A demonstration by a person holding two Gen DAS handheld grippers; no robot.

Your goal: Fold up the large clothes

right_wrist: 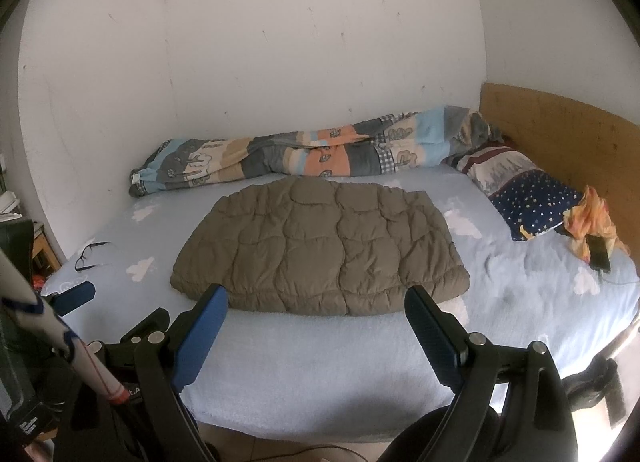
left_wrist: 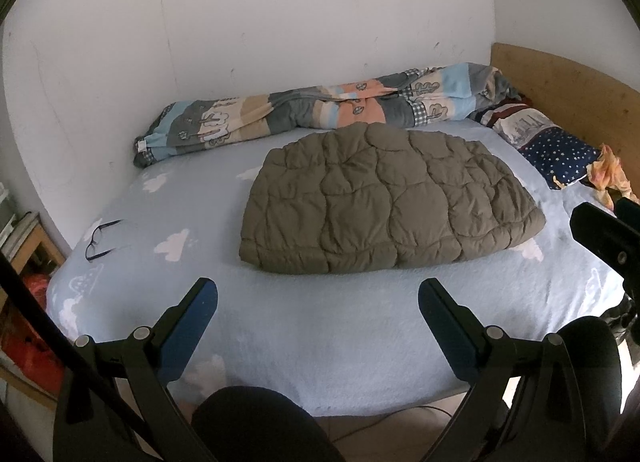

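Observation:
An olive-brown quilted jacket [left_wrist: 384, 198] lies folded flat in the middle of the bed; it also shows in the right wrist view [right_wrist: 320, 246]. My left gripper [left_wrist: 318, 294] is open and empty, held back over the bed's near edge, short of the jacket. My right gripper [right_wrist: 316, 302] is open and empty, its fingertips just in front of the jacket's near hem. Part of the right gripper shows at the right edge of the left wrist view [left_wrist: 604, 238], and a blue pad of the left gripper shows at the left of the right wrist view [right_wrist: 76, 296].
The bed has a light blue cloud sheet [left_wrist: 320, 342]. A rolled patterned duvet [left_wrist: 304, 110] lies along the far wall. A starry pillow [right_wrist: 528, 202], an orange cloth [right_wrist: 592, 218] and a phone [right_wrist: 599, 256] lie at the right. Glasses [left_wrist: 100, 240] lie at the left. A wooden headboard [right_wrist: 560, 130] stands at the right.

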